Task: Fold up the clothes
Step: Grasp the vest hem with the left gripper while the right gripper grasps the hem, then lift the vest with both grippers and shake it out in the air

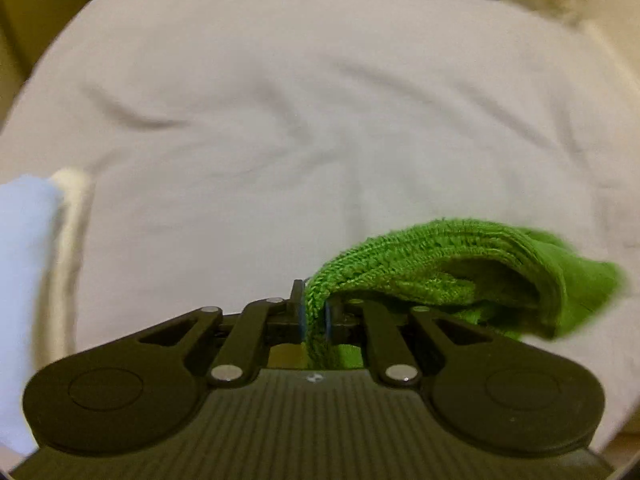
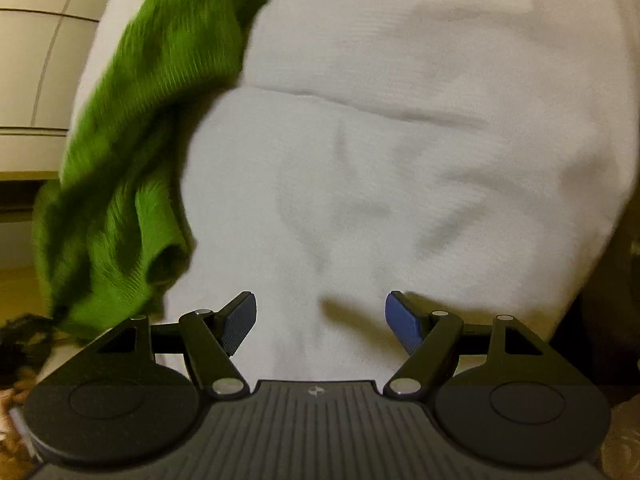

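left gripper [image 1: 315,312]: clenched on a fold of the green knit garment [image 1: 460,272]; blue pads nearly meet w/ the knit pinched between them.
green knit garment, left wrist view: runs from the pinch up and off to the right, bunched and hanging over the white sheet [image 1: 280,100]; ribbed weave shows near the pads, far end blurred.
green knit garment, right wrist view [image 2: 160,120]: long crumpled strip along the left side, from top centre down to lower left, draped at the sheet's left edge; lower end past the sheet edge, over the darker area below.
right gripper [image 2: 320,322]: released, blue pads wide apart, nothing between them; only white fabric beneath.
white sheet, right wrist view [image 2: 440,60]: wrinkled, covers most of the frame.
folded white piece [image 2: 340,200]: lies on the sheet w/ a straight fold edge across the upper middle; right gripper sits above its near part. Can't tell if garment or bedding.
pale blue-white cloth [image 1: 24,280]: left edge of left wrist view, beside a cream roll [image 1: 72,208]; both blurred, kind unclear.
cabinet panels [image 2: 36,40]: beige, top left, behind the green knit.
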A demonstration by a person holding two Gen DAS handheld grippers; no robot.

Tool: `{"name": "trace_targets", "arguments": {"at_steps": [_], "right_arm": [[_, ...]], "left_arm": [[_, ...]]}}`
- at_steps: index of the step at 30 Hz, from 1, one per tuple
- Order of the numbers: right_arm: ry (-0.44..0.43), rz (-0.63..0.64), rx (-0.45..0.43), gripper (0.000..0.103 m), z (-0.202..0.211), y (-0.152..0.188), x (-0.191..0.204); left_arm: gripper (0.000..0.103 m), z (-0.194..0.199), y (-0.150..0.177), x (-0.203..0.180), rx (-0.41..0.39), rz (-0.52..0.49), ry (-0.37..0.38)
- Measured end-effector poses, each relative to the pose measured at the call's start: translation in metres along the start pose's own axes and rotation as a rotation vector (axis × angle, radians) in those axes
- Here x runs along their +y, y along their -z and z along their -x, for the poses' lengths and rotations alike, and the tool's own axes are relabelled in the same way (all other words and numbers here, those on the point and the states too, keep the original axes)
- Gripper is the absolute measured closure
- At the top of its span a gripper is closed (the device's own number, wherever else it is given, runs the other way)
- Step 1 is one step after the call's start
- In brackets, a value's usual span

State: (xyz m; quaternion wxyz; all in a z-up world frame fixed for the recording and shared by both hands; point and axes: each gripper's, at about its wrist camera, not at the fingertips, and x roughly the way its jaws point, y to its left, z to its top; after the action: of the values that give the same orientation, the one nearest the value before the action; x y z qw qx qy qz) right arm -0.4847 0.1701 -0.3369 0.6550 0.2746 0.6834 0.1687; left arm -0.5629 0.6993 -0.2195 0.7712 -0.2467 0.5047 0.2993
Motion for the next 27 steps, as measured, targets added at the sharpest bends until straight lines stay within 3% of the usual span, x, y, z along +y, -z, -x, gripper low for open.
{"name": "trace_targets", "arguments": {"at_steps": [7, 11, 14, 18, 19, 21, 22, 23, 24, 27], "right_arm": [[-0.175, 0.006, 0.006, 0.029, -0.039, -0.016, 0.048], [-0.243, 0.043, -0.037, 0.03, -0.064, -0.032, 0.074], [-0.284, 0.024, -0.061, 0.03, -0.084, -0.033, 0.072], [-0.393, -0.115, -0.067, 0.032, -0.105, -0.033, 0.053], [-0.411, -0.131, -0.059, 0.035, -0.112, -0.032, 0.054], [-0.419, -0.153, -0.025, 0.06, -0.127, -0.032, 0.059], [-0.416, -0.163, -0.003, 0.068, -0.135, -0.032, 0.062], [-0.414, -0.175, 0.018, 0.085, -0.143, -0.033, 0.064], [-0.414, -0.194, 0.033, 0.092, -0.149, -0.035, 0.065], [-0.458, -0.23, 0.002, 0.093, -0.132, -0.042, 0.065]], "left_arm": [[0.084, -0.046, 0.005, -0.014, 0.07, -0.148, -0.025], [0.067, -0.064, -0.001, -0.015, 0.096, -0.229, 0.017], [0.064, -0.081, 0.004, -0.01, 0.13, -0.289, 0.042], [0.065, -0.101, 0.008, -0.005, 0.161, -0.303, 0.09], [0.068, -0.105, 0.007, -0.003, 0.167, -0.295, 0.102], [0.08, -0.11, 0.005, -0.001, 0.18, -0.276, 0.129], [0.091, -0.111, 0.005, -0.001, 0.188, -0.271, 0.143], [0.094, -0.11, 0.004, -0.002, 0.194, -0.274, 0.146], [0.096, -0.108, 0.003, -0.003, 0.2, -0.278, 0.148], [0.097, -0.086, 0.004, -0.011, 0.199, -0.316, 0.183]]}}
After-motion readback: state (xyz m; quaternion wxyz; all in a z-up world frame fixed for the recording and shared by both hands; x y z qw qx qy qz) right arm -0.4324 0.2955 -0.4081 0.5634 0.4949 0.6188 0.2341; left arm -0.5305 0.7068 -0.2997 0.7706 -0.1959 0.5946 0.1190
